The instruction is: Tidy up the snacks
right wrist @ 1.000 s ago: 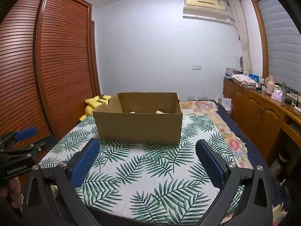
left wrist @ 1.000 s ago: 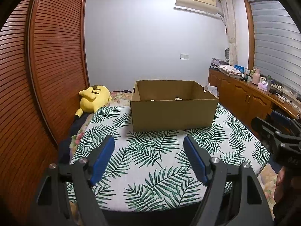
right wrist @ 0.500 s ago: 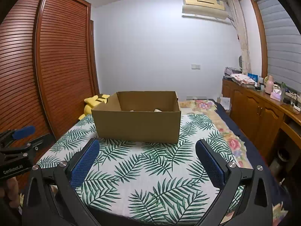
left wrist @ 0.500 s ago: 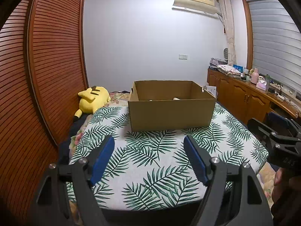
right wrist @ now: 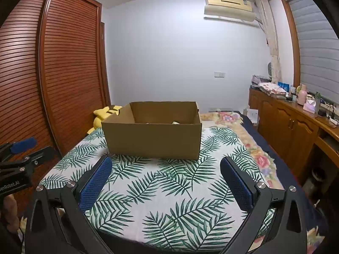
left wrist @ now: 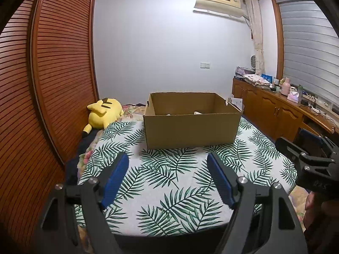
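Observation:
An open brown cardboard box (left wrist: 190, 127) stands on the leaf-print bed cover (left wrist: 169, 175); it also shows in the right wrist view (right wrist: 153, 136). Small pale items (left wrist: 198, 112) peek above its near wall; most of the inside is hidden. My left gripper (left wrist: 168, 158) is open and empty, well short of the box above the cover's near part. My right gripper (right wrist: 166, 163) is open and empty, also short of the box. The right gripper shows at the far right of the left wrist view (left wrist: 313, 158), the left gripper at the far left of the right wrist view (right wrist: 23, 154).
A yellow plush toy (left wrist: 104, 111) lies left of the box by the slatted wooden wardrobe (left wrist: 42, 84). A wooden cabinet row (right wrist: 296, 122) with bottles and clutter runs along the right. A floral blanket (right wrist: 228, 118) lies behind and right of the box.
Both grippers have drawn back and risen slightly, so the box looks a little farther and lower. Both stay open and empty.

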`<state>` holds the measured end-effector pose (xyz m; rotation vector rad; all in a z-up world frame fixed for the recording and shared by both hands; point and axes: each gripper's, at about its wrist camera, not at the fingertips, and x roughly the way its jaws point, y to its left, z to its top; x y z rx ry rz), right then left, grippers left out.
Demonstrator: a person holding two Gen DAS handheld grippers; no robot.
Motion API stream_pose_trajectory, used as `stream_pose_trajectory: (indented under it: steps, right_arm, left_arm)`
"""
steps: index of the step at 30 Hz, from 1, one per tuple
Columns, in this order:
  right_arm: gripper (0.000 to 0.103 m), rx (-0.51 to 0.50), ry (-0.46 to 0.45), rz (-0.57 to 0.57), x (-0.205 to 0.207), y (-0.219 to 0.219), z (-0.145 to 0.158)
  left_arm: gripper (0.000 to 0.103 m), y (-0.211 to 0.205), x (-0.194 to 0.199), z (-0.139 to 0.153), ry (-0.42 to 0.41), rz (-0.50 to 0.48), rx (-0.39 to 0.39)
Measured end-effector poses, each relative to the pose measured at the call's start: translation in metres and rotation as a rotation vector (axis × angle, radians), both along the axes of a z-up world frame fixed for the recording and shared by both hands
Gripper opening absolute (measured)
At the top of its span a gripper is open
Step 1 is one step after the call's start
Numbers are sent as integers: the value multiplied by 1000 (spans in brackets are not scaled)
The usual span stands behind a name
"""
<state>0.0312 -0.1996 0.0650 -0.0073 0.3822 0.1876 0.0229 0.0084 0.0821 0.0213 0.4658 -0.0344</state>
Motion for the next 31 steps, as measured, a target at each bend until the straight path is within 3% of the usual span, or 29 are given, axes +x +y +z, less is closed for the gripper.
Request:
stream_pose_trajectory:
  steps: [31]
  right_arm:
    - [103,-2,-5,-3,-2,2,4]
  left_arm:
    - [78,1,-1,-1,-3,1,-2]
